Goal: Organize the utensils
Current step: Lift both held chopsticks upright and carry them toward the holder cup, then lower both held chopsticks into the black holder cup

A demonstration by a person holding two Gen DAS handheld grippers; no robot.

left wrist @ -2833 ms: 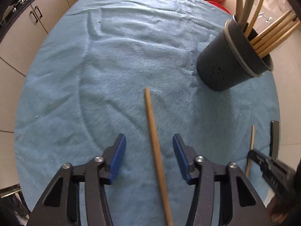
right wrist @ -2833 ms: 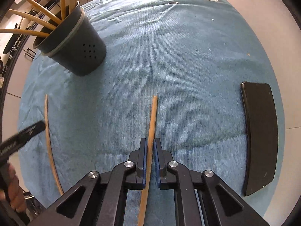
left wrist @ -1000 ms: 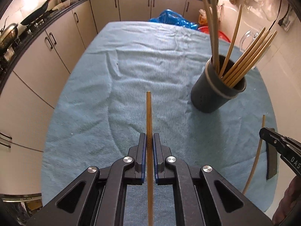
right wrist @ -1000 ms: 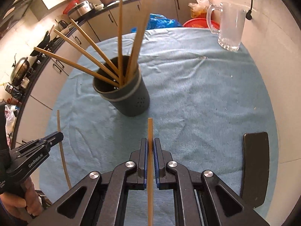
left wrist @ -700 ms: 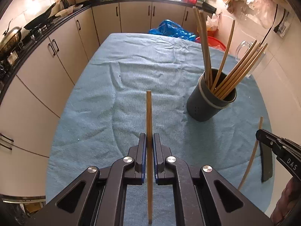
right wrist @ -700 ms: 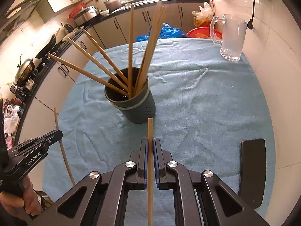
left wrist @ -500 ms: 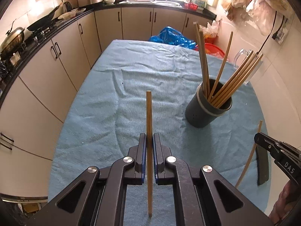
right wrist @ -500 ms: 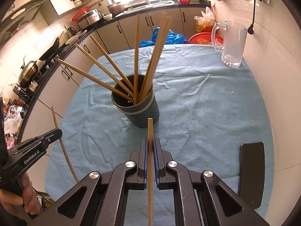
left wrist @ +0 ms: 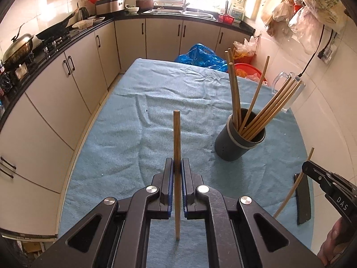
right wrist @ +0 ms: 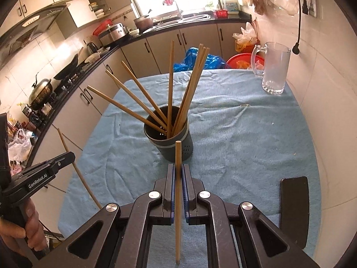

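Note:
My left gripper [left wrist: 177,167] is shut on a wooden chopstick [left wrist: 176,138], held up off the blue towel [left wrist: 138,125]. The dark utensil cup [left wrist: 239,144] with several chopsticks stands ahead to its right. My right gripper [right wrist: 177,167] is shut on a second chopstick [right wrist: 178,154], lifted just in front of the same cup [right wrist: 171,143]. In the left wrist view the right gripper [left wrist: 305,169] enters at the right edge with its chopstick [left wrist: 294,183]. In the right wrist view the left gripper [right wrist: 69,157] and its chopstick [right wrist: 78,169] show at the left, held by a hand [right wrist: 29,227].
A glass mug [right wrist: 275,69] stands at the far right of the table by the tiled wall. A flat black object [right wrist: 293,207] lies on the towel at the near right. Kitchen cabinets [left wrist: 73,78] run along the left and back. A blue bag [left wrist: 200,57] sits beyond the table.
Both grippers have risen with their chopsticks and tilted up, so the table looks farther and more of the kitchen shows. Earlier the left gripper stood open over a lying chopstick; now it grips it.

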